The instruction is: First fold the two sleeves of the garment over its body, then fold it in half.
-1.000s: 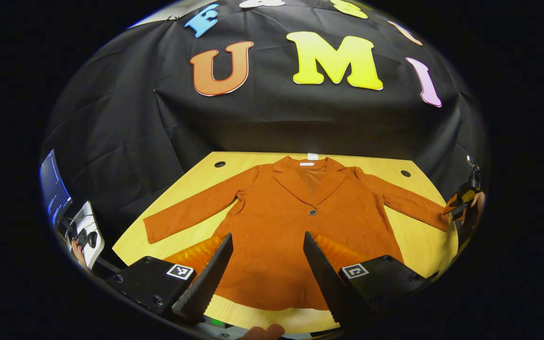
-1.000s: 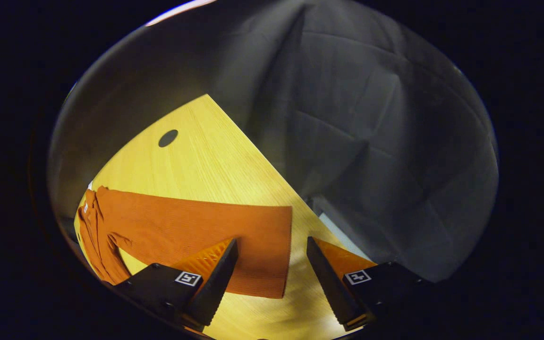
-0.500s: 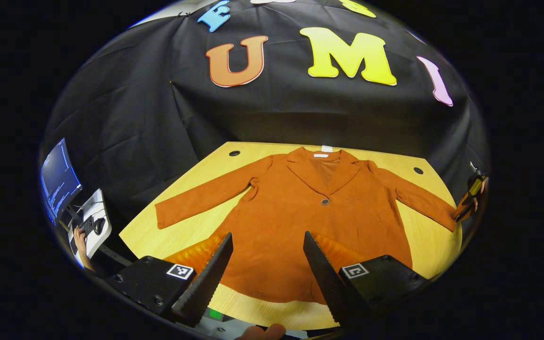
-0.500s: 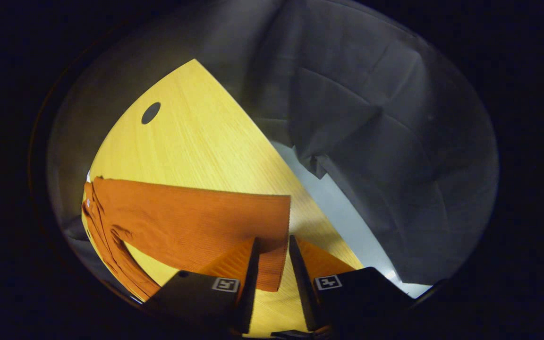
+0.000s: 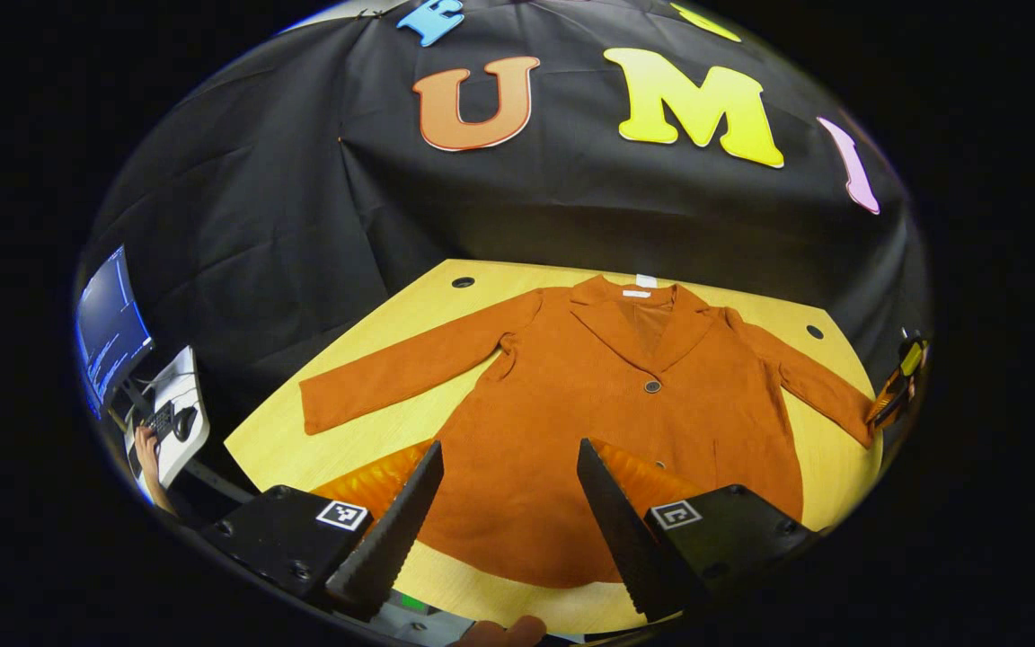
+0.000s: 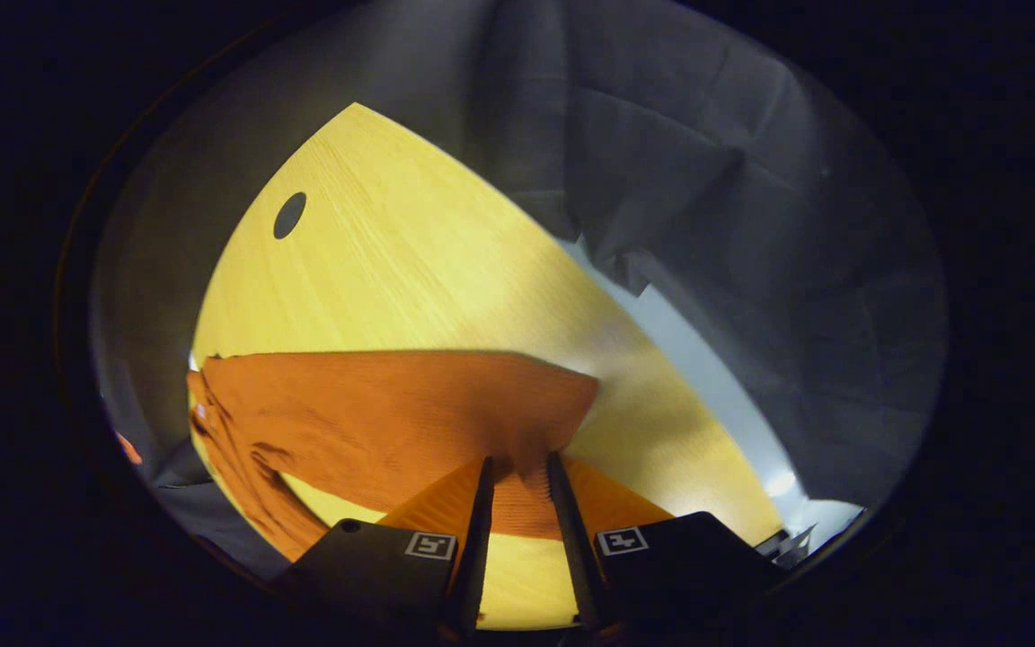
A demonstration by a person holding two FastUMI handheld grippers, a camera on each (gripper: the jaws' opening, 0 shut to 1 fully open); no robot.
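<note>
in the left gripper view, an orange jacket (image 5: 598,422) lies spread flat on a yellow table (image 5: 365,332), sleeves out to left and right; the left gripper (image 5: 504,521) hangs over the near hem, fingers wide apart. in the right gripper view, the right gripper (image 6: 517,530) pinches the right sleeve (image 6: 410,422) at its cuff, lifting it off the table.

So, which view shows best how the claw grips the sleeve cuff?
The right gripper view: its claw is shut on the cuff close up, the cloth pinched between both fingers and lifting off the table. The left gripper view shows that cuff small and far at the table edge.
</note>
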